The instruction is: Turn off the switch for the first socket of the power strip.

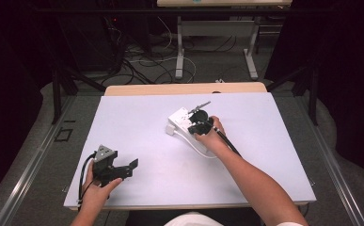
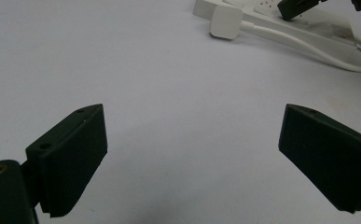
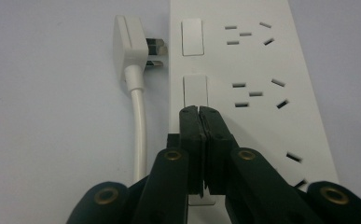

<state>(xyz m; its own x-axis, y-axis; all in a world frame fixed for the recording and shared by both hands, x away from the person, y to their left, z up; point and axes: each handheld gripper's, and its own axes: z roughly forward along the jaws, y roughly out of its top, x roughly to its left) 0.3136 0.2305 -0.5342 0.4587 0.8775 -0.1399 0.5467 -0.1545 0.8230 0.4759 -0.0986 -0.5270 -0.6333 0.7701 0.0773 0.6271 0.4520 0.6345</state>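
Two grippers are at work over the white bench [image 1: 137, 127], and the power strip [image 3: 262, 70] serves as the landmark for everything else. This white strip lies on the bench right of centre in the high view [image 1: 182, 123], its long axis running diagonally, and in the right gripper view it stretches straight away from the camera, so the right gripper [image 3: 199, 111] is lined up along that axis. Its fingers [image 3: 190, 135] are pressed fully together with nothing between them, and their joined tip rests at the near end of a rocker switch [image 3: 195, 91] on the strip; a second switch [image 3: 191, 36] sits farther along the same row, with the sockets to the side of both. The strip's own plug [image 3: 129, 49] lies flat on the bench just beside the strip's far end, prongs pointing at its edge, and the cord [image 3: 140, 135] runs back alongside the strip. The switch lies directly ahead of and under the closed tip, so I judge the coming move to be a short press downward. The left gripper [image 1: 118, 169] is well apart from the strip, near the bench's front edge, fingers [image 2: 73, 156] spread wide and holding nothing, so the right hand [image 1: 210, 136] is plainly the nearer one.
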